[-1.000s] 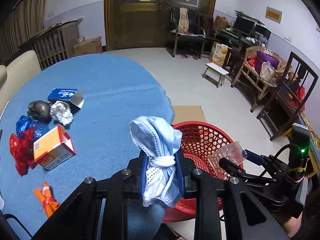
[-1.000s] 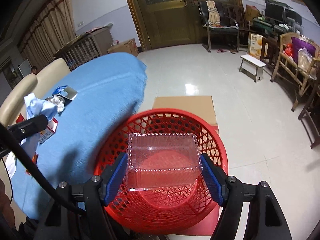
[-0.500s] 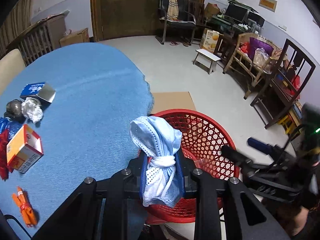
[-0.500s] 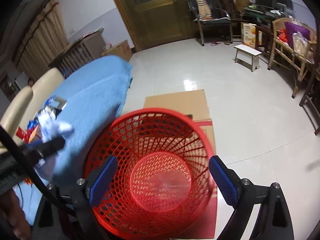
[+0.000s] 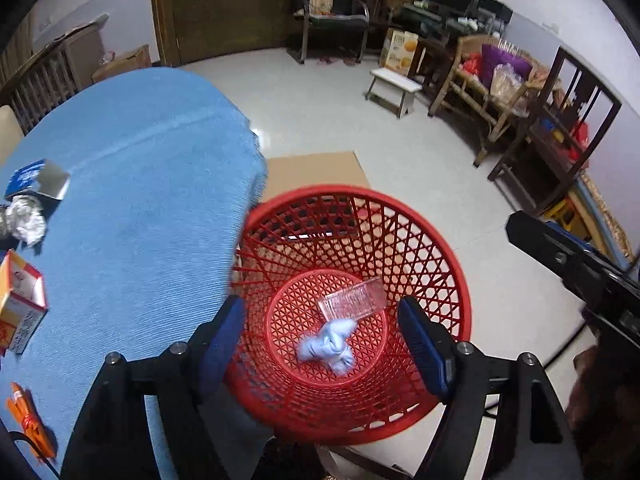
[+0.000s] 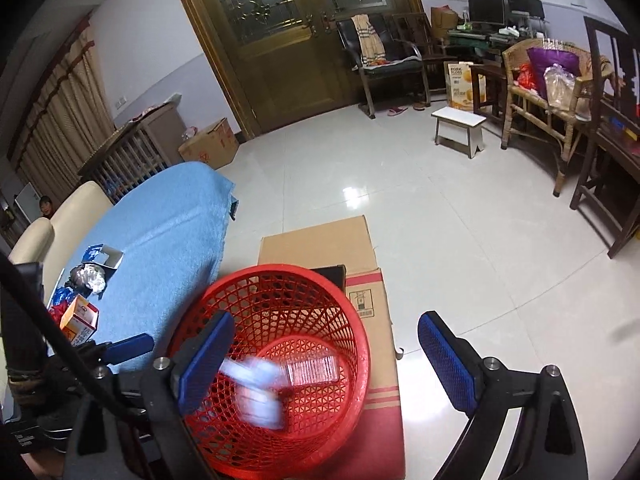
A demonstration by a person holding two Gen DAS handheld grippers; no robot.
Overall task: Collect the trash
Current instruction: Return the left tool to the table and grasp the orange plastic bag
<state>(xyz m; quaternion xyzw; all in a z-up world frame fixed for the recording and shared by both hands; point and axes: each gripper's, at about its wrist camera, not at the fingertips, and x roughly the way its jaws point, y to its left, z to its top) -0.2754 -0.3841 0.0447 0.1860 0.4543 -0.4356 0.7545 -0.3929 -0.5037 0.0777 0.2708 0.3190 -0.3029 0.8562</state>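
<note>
The left gripper [image 5: 320, 340], low in the frame, has just been opening, empty-jawed, dropping the blue mask [image 5: 328, 346] into the red basket [image 5: 452, 280] beside the clear box [image 5: 352, 300]; the right gripper [image 6: 326, 364] gapes empty; table trash remains.

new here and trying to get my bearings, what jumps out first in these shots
The red mesh basket dominates, standing on flattened cardboard beside the blue-covered table. On its floor lie a bundled blue face mask and a clear plastic box. Both tongs, left and right, hang open and empty above it, while more litter sits on the table's left side, such as an orange carton.
</note>
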